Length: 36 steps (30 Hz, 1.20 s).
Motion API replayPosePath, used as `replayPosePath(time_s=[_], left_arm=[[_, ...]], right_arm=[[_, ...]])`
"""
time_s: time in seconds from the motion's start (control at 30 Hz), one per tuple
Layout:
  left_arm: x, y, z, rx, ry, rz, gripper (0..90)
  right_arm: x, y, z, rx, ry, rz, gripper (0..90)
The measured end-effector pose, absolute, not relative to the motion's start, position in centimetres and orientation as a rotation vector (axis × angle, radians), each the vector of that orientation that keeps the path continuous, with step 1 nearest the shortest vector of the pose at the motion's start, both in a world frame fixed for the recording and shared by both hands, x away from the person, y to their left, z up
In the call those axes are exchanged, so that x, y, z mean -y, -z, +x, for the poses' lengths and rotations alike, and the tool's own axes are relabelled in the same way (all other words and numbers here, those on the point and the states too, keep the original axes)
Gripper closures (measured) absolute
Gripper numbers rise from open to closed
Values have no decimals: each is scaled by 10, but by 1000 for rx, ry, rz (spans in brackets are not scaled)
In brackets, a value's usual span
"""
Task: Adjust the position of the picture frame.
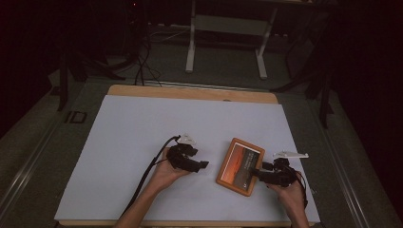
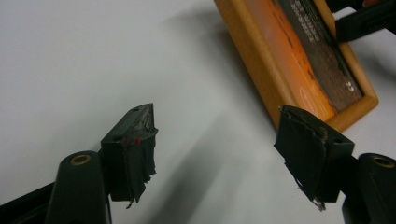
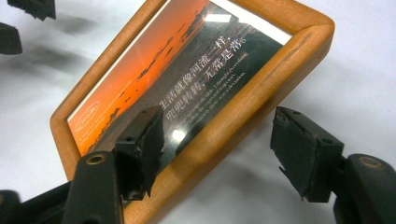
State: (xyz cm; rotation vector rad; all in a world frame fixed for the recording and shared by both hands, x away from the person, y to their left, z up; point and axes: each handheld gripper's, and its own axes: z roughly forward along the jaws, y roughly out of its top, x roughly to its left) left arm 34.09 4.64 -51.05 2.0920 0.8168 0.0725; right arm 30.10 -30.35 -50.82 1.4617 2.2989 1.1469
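The bench (image 1: 142, 133) carries a wooden frame (image 1: 240, 166) lying flat, right of centre. The right hand-held gripper (image 1: 256, 172) straddles its near edge, jaws spread, one over the glass, not pinching. The left hand-held gripper (image 1: 203, 165) hangs spread just beside it. Closing skewed could scrape the glass or shove the frame away.

Right gripper (image 3: 217, 151) stood open – one jaw over the glass, one off the wooden picture frame (image 3: 285, 79), straddling its edge.
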Motion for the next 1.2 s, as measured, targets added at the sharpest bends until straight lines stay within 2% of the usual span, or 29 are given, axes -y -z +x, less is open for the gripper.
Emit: replayPosePath(time_s=[0.53,0.8,1.0,1.2], left_arm=[[-6,517,342,-763,-66,2129,236],[13,522,345,-766,-33,2132,227],[22,523,348,-780,-7,2130,180],[33,525,350,-783,21,2136,169]], right_arm=[[297,512,300,-2325,-1128,1464,289],[297,515,300,-2344,-1129,1470,270],[296,515,300,-2355,-1126,1474,261],[295,516,300,-2370,-1116,1468,259]])
